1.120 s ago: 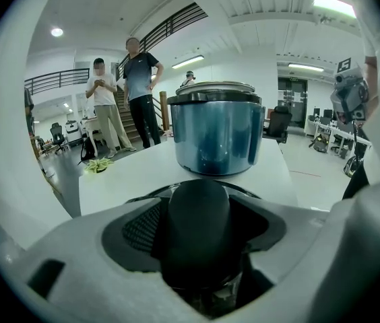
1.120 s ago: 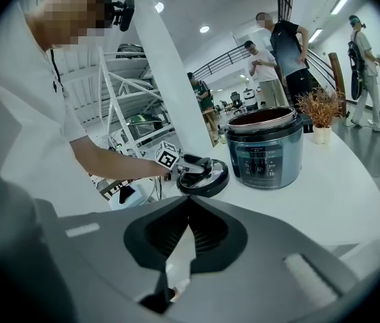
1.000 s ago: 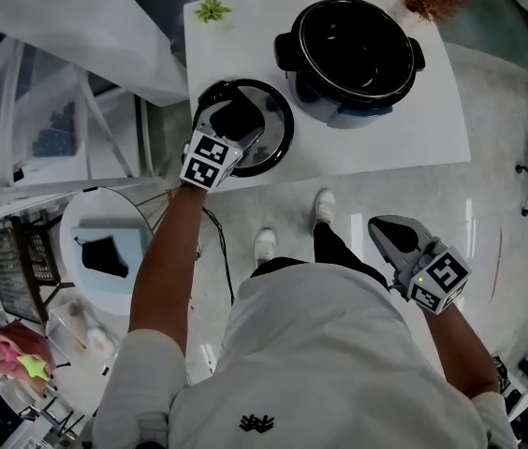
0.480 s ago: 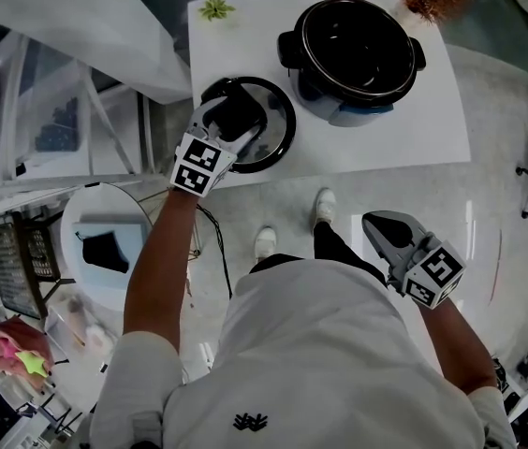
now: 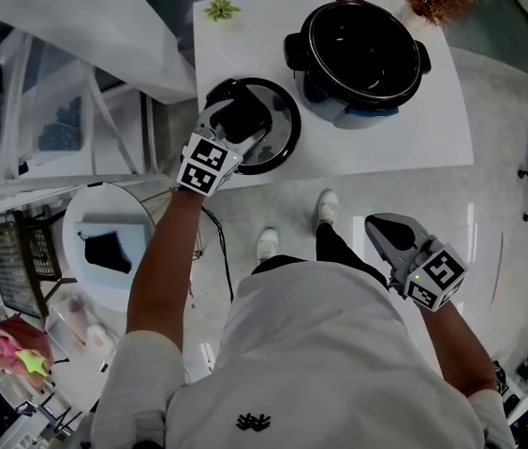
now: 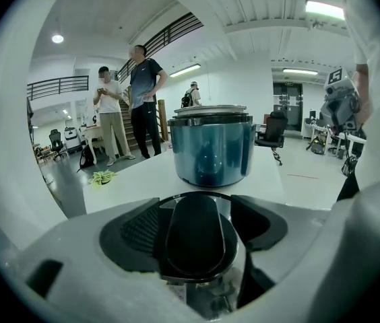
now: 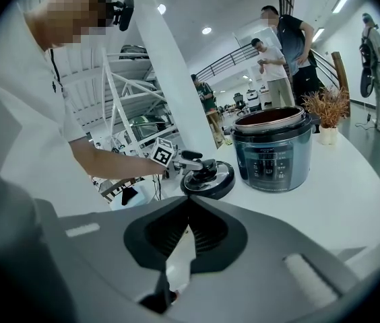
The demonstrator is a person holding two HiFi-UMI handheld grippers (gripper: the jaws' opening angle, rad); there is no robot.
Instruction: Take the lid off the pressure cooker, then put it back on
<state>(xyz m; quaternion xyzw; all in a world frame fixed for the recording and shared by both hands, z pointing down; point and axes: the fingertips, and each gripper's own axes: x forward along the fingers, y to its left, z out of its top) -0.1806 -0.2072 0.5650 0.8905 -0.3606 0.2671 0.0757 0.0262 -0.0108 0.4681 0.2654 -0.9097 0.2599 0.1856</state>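
Lid (image 5: 280,131) of the pressure cooker appears to rest flat on the tabletop (image 5: 414,129), directly under the left hand-held gripper (image 5: 241,115), whose jaws stand either side of the black handle (image 6: 193,237) and look pressed against it. The open cooker (image 5: 362,115) stands just ahead of that gripper and to its right, apart from the lid; seen along the jaws it sits straight in front. The right hand-held gripper (image 5: 390,237) hangs low by the person's side, well back from the tabletop, its jaws together on nothing. With the pot uncovered and the lid down beside it, the removal looks done and the return is the step in hand. The next move calls for a firm hold on the handle, a level lift, a short carry forward-right over the rim, then lowering it squarely to seat.
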